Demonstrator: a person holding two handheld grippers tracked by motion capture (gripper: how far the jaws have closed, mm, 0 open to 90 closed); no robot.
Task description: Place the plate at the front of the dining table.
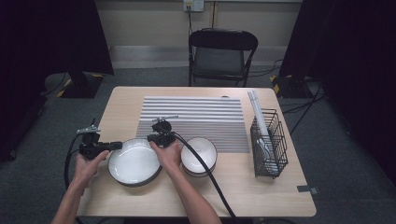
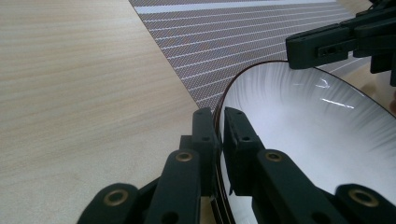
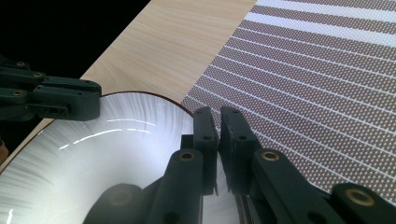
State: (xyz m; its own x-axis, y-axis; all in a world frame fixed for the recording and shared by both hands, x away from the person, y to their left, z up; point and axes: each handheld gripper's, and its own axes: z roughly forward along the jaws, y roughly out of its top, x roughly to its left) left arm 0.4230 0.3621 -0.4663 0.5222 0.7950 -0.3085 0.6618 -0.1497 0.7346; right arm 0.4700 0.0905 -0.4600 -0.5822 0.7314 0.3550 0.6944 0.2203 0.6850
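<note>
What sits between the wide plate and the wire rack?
In the high view, a small white bowl sits between the wide plate and the wire rack; beyond it, bare table.

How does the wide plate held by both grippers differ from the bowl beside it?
The plate is wider and shallower; the bowl is smaller and deeper. The plate is clamped at opposite rims by the left gripper and right gripper; the bowl sits untouched. Both are white inside with dark rims.
</note>
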